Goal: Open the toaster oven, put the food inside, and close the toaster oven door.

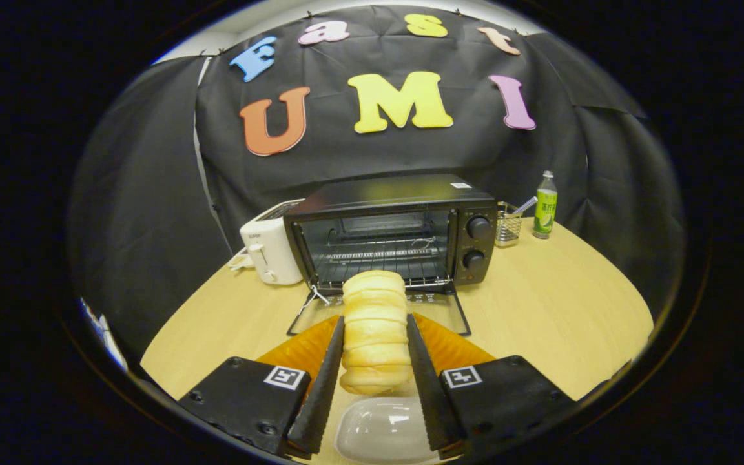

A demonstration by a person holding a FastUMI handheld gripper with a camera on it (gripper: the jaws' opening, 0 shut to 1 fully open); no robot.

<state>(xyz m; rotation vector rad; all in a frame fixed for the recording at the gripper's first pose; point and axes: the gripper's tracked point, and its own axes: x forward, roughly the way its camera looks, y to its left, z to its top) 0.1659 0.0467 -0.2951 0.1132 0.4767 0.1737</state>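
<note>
Tool [375, 361] clamps bread roll [375, 323] | toaster oven [398, 232] door open, rack bare | plate [449, 349] beneath

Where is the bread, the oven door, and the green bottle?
bread [375, 323]: gripper view, middle of the loaf, held between the gripper [375, 371] fingers.
oven door [440, 318]: gripper view, lowered glass panel.
green bottle [545, 210]: gripper view, its label.

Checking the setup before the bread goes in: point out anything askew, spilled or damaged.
Nothing stands out. The toaster oven sits square with its door folded down, and the bread is held straight between the gripper fingers.
</note>
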